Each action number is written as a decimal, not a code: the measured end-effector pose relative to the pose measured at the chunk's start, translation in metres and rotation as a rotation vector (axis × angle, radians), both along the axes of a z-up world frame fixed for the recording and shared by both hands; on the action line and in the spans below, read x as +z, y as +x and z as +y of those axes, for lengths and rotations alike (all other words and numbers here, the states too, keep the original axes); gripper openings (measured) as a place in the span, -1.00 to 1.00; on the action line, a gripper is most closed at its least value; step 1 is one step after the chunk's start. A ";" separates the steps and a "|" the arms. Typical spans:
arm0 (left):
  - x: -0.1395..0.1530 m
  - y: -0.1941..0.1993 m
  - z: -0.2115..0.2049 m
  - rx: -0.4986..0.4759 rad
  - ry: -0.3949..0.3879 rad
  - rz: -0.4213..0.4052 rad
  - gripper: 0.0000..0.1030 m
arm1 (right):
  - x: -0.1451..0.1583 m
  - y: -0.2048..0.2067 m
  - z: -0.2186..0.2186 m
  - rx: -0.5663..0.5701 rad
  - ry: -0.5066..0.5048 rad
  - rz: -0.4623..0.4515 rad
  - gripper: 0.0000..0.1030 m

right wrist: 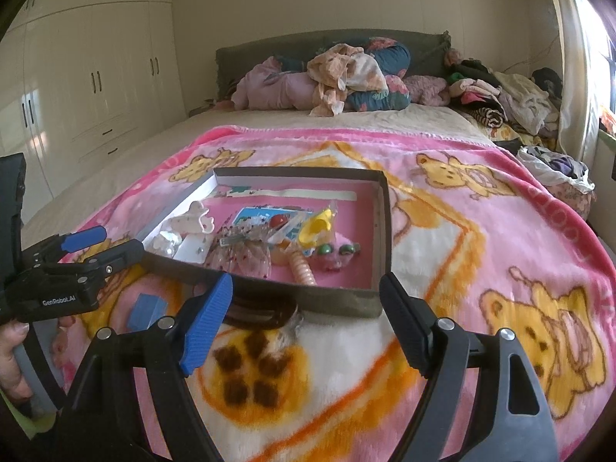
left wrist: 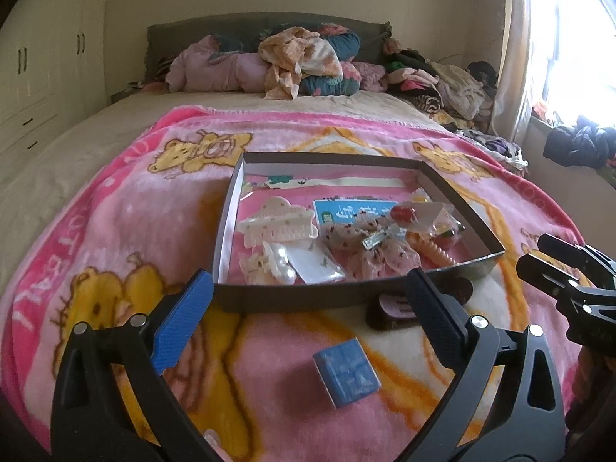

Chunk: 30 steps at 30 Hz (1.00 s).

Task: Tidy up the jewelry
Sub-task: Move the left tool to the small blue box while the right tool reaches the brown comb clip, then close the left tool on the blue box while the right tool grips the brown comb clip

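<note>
A shallow dark box [left wrist: 269, 302] [right wrist: 338, 302] lies on the pink bear blanket and holds hair clips, bows and small trinkets, among them a white claw clip [left wrist: 275, 223] [right wrist: 192, 217]. A small blue box [left wrist: 344, 377] [right wrist: 144, 310] lies on the blanket in front of the dark box. A dark brown clip [left wrist: 389, 313] [right wrist: 261, 313] lies against the dark box's near wall. My left gripper [left wrist: 308, 296] is open and empty above the blue box. My right gripper [right wrist: 308, 300] is open and empty near the brown clip.
The blanket [right wrist: 500, 250] covers the near part of a bed. Pillows and piled clothes [left wrist: 308, 61] lie at the headboard. Wardrobes [right wrist: 96, 77] line the left wall. A window [left wrist: 577, 38] and more clothes are on the right.
</note>
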<state>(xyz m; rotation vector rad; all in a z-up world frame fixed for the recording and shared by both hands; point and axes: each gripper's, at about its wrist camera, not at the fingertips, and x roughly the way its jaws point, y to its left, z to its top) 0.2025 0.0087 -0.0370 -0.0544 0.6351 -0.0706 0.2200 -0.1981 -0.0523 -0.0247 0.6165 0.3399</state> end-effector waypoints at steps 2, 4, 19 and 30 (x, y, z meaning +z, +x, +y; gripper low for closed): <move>-0.002 -0.003 0.000 0.000 0.005 0.002 0.77 | -0.003 -0.003 -0.001 -0.001 -0.003 0.006 0.48; -0.004 -0.007 0.000 0.000 0.007 0.007 0.77 | -0.006 -0.006 -0.001 0.000 -0.004 0.011 0.48; -0.019 -0.026 -0.009 -0.033 0.038 0.031 0.77 | -0.024 -0.017 -0.002 0.000 -0.016 0.045 0.48; -0.044 -0.023 -0.021 -0.072 0.056 0.081 0.77 | -0.042 0.001 -0.002 -0.003 0.018 0.115 0.48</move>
